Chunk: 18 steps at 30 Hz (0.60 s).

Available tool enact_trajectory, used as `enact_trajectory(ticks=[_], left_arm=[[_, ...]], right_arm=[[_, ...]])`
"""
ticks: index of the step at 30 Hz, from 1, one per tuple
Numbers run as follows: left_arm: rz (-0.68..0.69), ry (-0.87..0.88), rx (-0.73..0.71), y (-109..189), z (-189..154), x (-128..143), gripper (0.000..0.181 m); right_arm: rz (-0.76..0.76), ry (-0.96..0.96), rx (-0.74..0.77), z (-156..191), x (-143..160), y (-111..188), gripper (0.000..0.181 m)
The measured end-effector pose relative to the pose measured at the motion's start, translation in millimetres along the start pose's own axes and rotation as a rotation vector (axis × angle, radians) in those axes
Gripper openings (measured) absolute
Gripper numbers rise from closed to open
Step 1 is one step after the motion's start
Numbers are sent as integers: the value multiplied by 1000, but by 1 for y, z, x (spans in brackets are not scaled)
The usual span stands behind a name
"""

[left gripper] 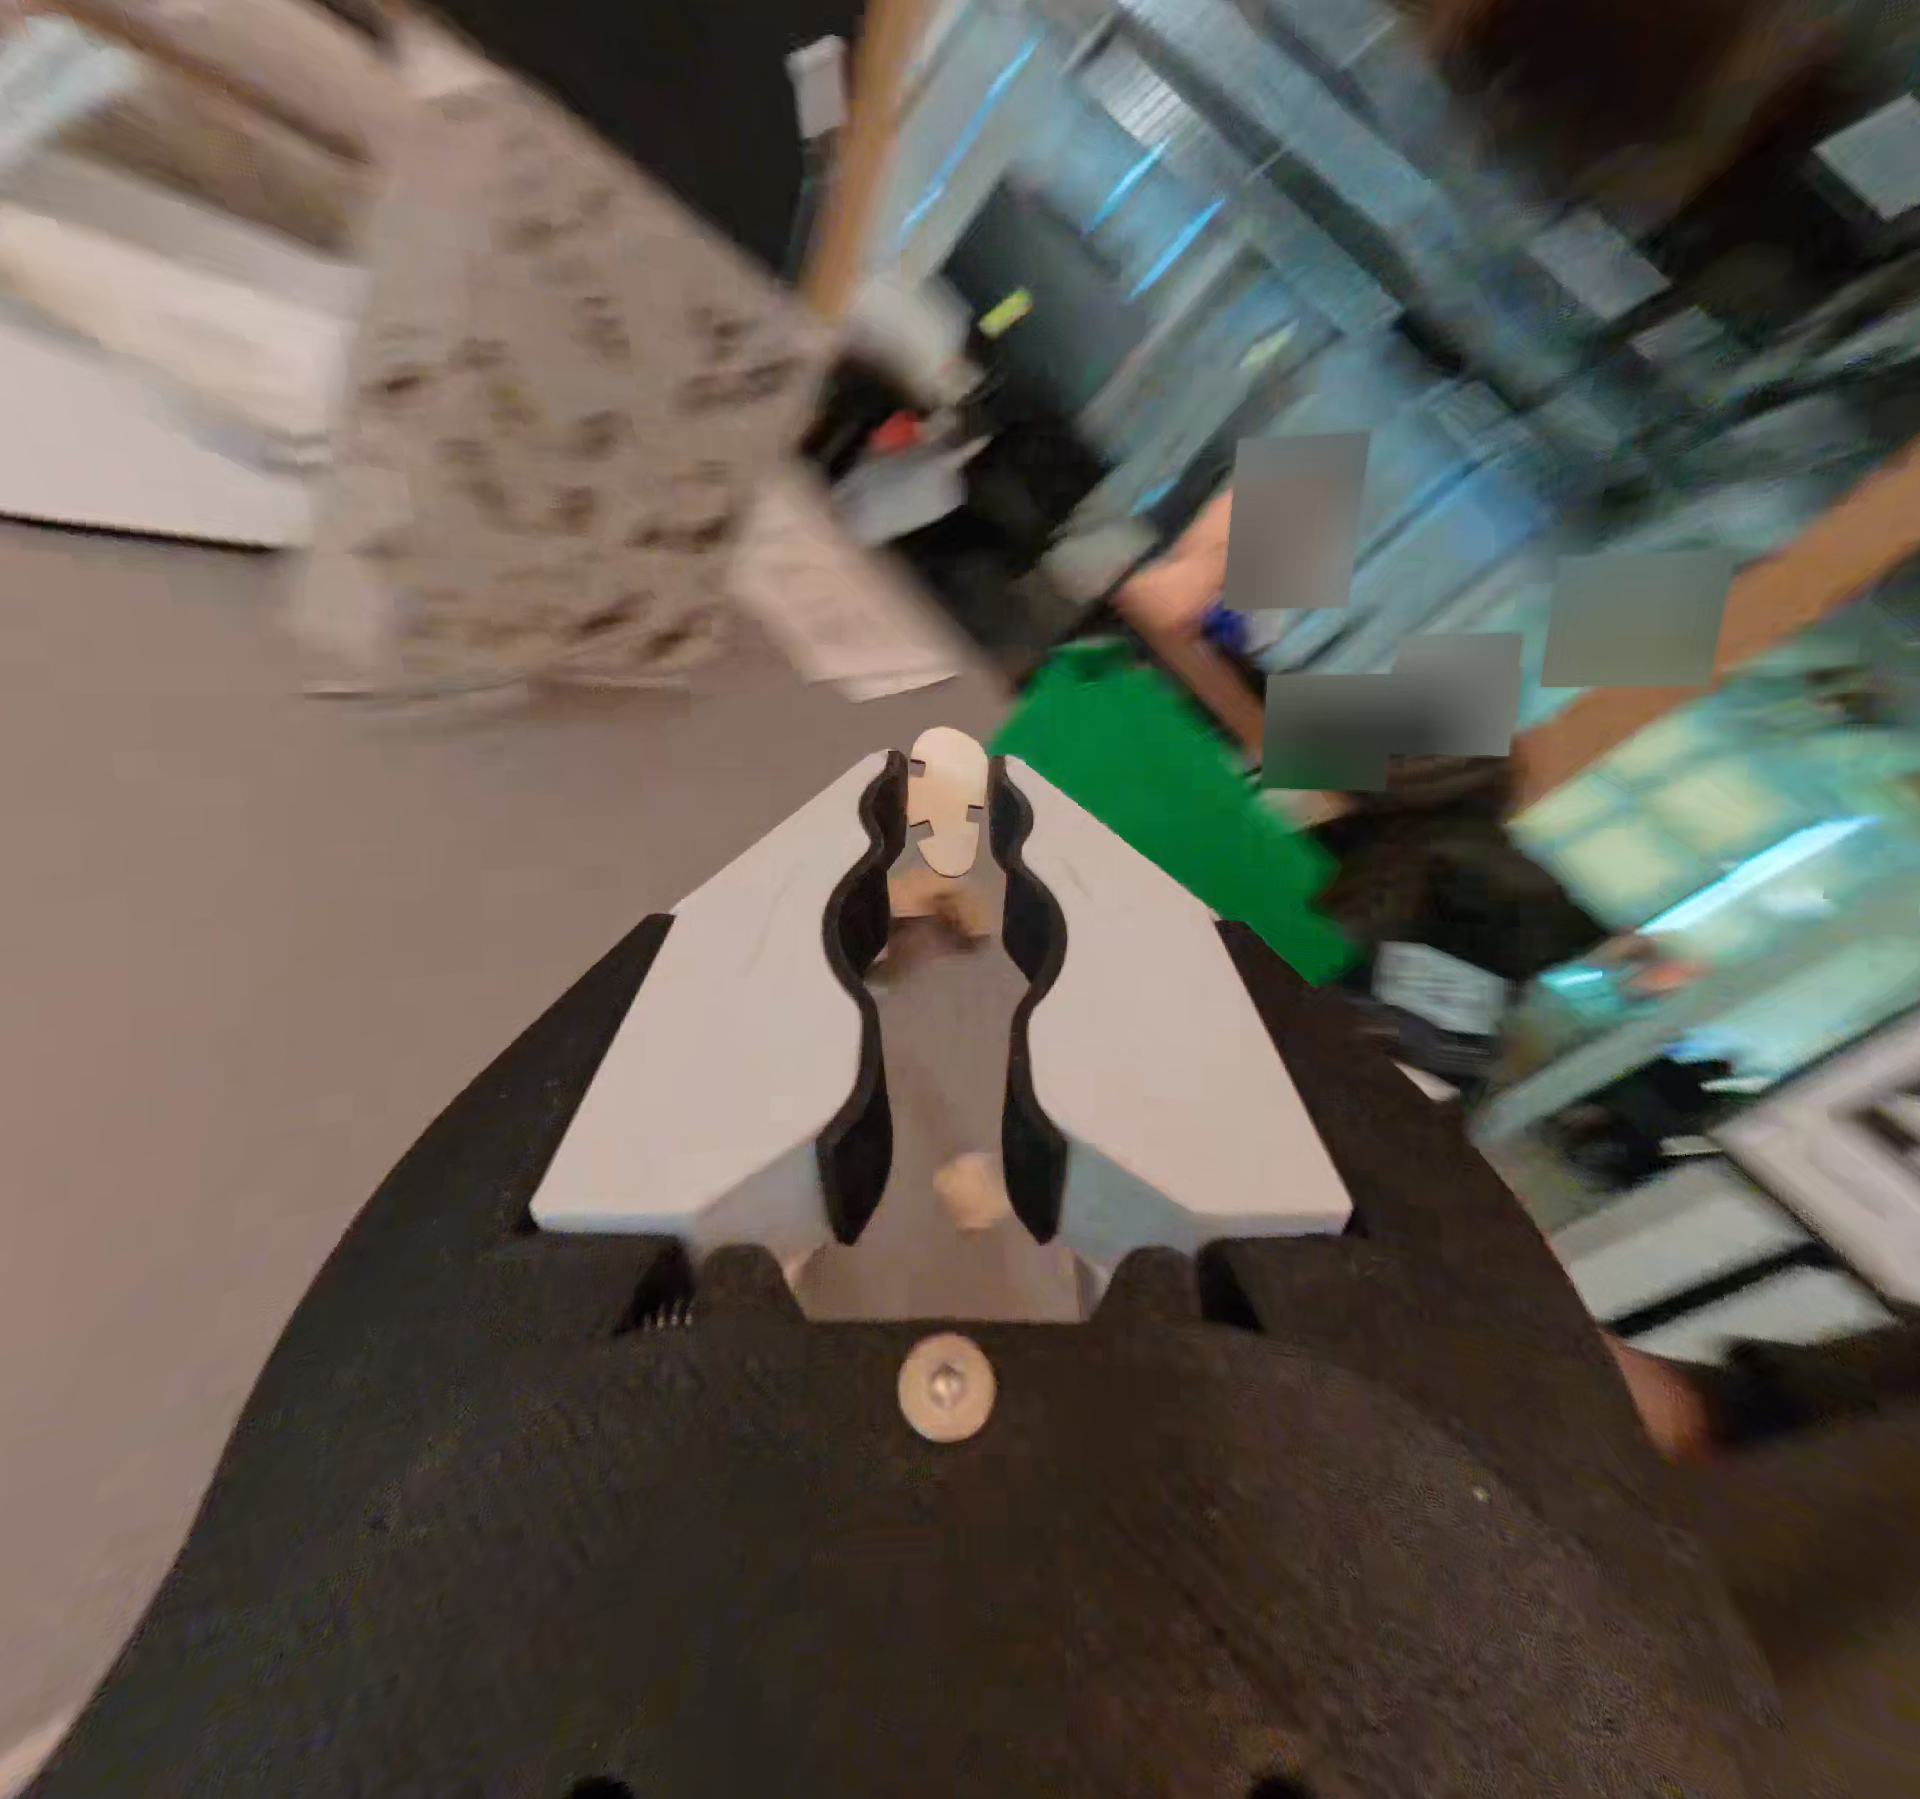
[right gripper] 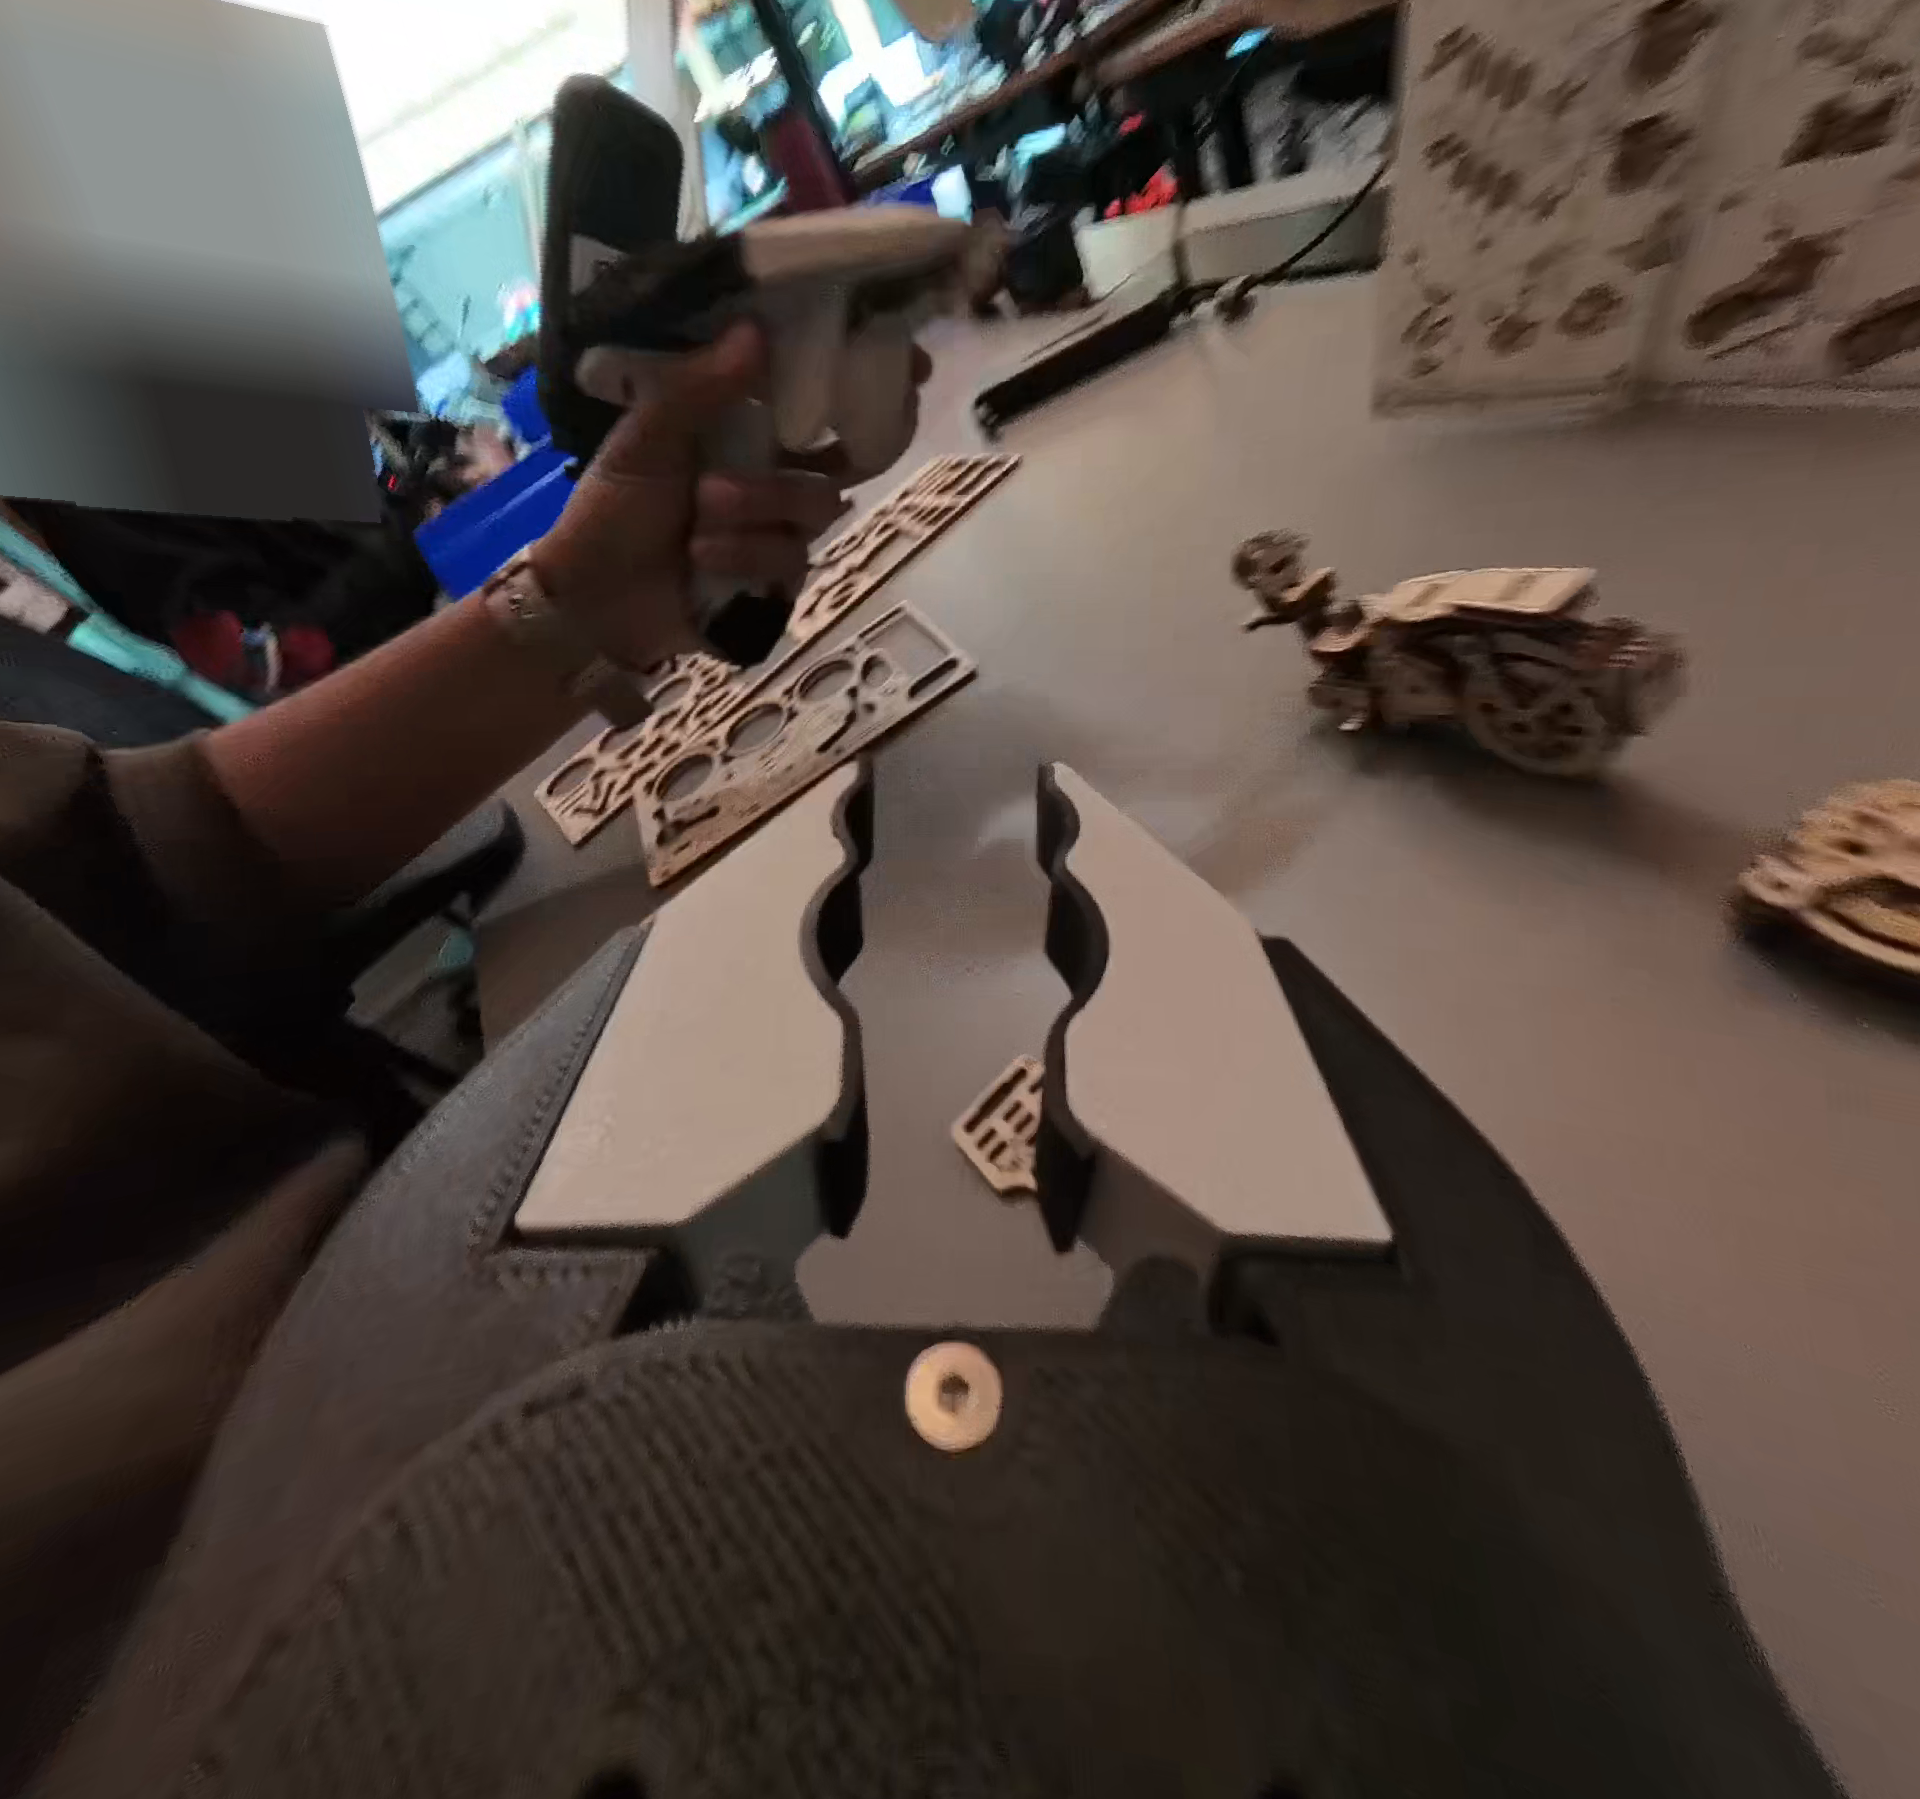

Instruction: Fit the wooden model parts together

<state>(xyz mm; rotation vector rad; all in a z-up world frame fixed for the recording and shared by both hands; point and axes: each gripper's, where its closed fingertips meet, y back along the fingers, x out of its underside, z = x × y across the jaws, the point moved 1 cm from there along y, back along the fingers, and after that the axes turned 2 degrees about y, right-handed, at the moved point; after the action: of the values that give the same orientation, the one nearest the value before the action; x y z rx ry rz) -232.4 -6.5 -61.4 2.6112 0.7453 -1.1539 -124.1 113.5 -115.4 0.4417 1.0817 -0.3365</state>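
The big gray desk (right gripper: 1299, 1178) is under both my hands. A printed sheet with pictures of parts (right gripper: 1662, 139) stands at the far side of it. Two flat wooden boards with cut-out holes (right gripper: 769, 741) lie on the desk, one partly over the other, below my left hand (right gripper: 665, 523). A built wooden motorbike model (right gripper: 1475, 669) sits on the desk, well apart from the boards. Another wooden piece (right gripper: 1849, 887) lies near the right edge, but it is too blurry to tell what it is.

My right gripper (right gripper: 956, 793) is spread wide and holds nothing. A small wooden part with slots (right gripper: 1003, 1126) lies on the desk, showing between its fingers.

My left gripper (left gripper: 943, 783) is up in the air and pinches a small oval wooden part (left gripper: 948, 809) right at its tips.
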Motion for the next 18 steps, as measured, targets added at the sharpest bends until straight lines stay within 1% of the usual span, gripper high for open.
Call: enact_trajectory(ticks=[1, 2, 4, 6, 8, 10, 13, 16, 18], left_arm=[[-50, 53, 93, 10, -21, 7, 13], [-72, 115, 148, 17, -34, 17, 13], [-75, 236, 243, 23, -52, 36, 13], [-62, 351, 289, 21, -61, 49, 13], [-59, 465, 344, 19, -71, 55, 12], [-26, 534, 387, 17, -79, 63, 12], [30, 618, 417, 11, -83, 76, 12], [77, 643, 433, 3, -85, 89, 12], [93, 666, 439, -2, -84, 95, 13]], right_arm=[[17, -4, -45, 8, 1, -9, 31], [1, -20, -86, 15, -4, -15, 30], [-98, 3, -134, 28, -26, -18, 35], [-168, 195, -135, 44, -46, -16, 46], [-185, 430, -65, 54, -54, -16, 56], [-196, 604, 23, 54, -57, -16, 56], [-186, 753, 61, 57, -53, -15, 50], [-126, 824, 78, 50, -40, -18, 46], [-103, 807, 72, 46, -35, -22, 44]])
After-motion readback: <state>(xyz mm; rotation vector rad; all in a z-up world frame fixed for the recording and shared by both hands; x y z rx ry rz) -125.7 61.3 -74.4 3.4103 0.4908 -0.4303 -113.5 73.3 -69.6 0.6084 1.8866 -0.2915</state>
